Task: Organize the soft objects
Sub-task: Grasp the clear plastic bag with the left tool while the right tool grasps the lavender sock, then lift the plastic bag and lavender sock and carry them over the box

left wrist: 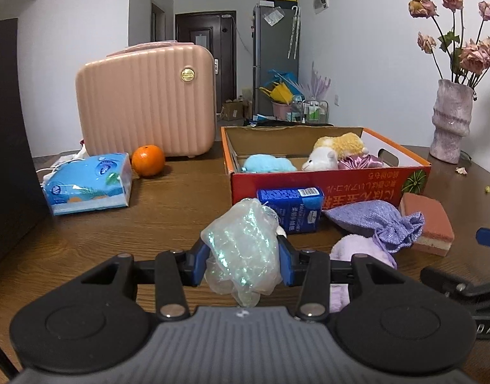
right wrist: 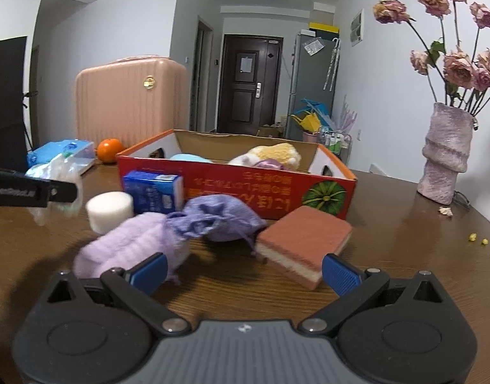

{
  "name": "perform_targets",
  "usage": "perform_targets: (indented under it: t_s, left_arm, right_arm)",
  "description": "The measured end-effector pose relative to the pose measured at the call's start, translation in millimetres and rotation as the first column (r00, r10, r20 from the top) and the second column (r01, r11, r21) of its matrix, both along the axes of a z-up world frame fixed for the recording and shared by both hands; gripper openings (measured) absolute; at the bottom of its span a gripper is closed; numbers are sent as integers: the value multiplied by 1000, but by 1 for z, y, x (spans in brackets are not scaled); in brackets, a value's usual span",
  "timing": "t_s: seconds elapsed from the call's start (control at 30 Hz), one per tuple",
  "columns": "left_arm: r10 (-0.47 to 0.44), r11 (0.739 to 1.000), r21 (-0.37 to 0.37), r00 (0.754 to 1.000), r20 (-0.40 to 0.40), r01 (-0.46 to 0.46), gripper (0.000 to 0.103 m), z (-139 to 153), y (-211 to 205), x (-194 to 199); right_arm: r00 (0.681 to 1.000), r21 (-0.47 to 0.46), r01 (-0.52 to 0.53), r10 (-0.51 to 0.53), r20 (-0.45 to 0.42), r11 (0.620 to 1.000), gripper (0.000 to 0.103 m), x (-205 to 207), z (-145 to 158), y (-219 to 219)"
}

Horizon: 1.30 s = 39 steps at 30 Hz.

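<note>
Blue plush (left wrist: 269, 164): lower part hidden behind box wall (left wrist: 309, 180). White foam cylinder (left wrist: 281, 231): mostly hidden by iridescent pouch (left wrist: 241, 243). Lilac knit (left wrist: 357, 249): partly behind left claw (left wrist: 243, 256). Box lettering: upside down, unreadable.

Across my brown wooden table (left wrist: 168, 211) I see a ribbed pink hard-shell suitcase (left wrist: 147, 102) standing upright at the far side, with a round orange (left wrist: 148, 160) just in front of its lower left corner. A blue plastic-wrapped tissue pack (left wrist: 88, 183) lies to the left of the orange. At my far right stands a lumpy pink ceramic vase (right wrist: 445, 152) holding dried pink roses (right wrist: 459, 64); a fallen petal (right wrist: 446, 211) lies near its foot, and small yellow crumbs (right wrist: 483, 245) are scattered nearer the table edge. Down the hallway I make out a dark door (right wrist: 249, 84) and a grey fridge (right wrist: 312, 84)
</note>
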<state>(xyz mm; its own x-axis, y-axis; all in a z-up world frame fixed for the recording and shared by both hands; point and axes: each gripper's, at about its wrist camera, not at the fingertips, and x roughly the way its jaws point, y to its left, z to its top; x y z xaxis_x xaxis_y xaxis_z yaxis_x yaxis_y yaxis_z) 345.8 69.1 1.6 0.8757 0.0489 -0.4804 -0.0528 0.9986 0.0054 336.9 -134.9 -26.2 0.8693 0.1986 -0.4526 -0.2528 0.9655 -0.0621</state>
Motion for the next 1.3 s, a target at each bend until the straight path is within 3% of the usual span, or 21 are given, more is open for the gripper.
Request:
perform_targets:
  t_s: [0.43, 0.67, 0.93, 1.13, 1.3]
  left_arm:
    - [8, 1000, 26, 1000, 17, -9, 44, 2, 11, -16]
    - [40, 999, 19, 999, 22, -41, 44, 3, 29, -24]
    - [66, 998, -3, 998, 22, -66, 44, 5, 46, -29]
    - [63, 998, -2, 998, 26, -63, 44, 5, 45, -30]
    - [67, 998, 0, 997, 24, -67, 44, 5, 45, -30]
  right_arm:
    - [995, 44, -81, 84, -55, 996, 101, -20, -1, 60]
    - [987, 98, -49, 64, -147, 994, 81, -14, -3, 75]
    - [977, 157, 17, 17, -212, 988, 74, 7, -8, 86]
    - [965, 205, 96, -40, -260, 974, 51, 26, -14, 77]
    - [968, 232, 54, 6, -250, 971, 39, 21, -13, 74]
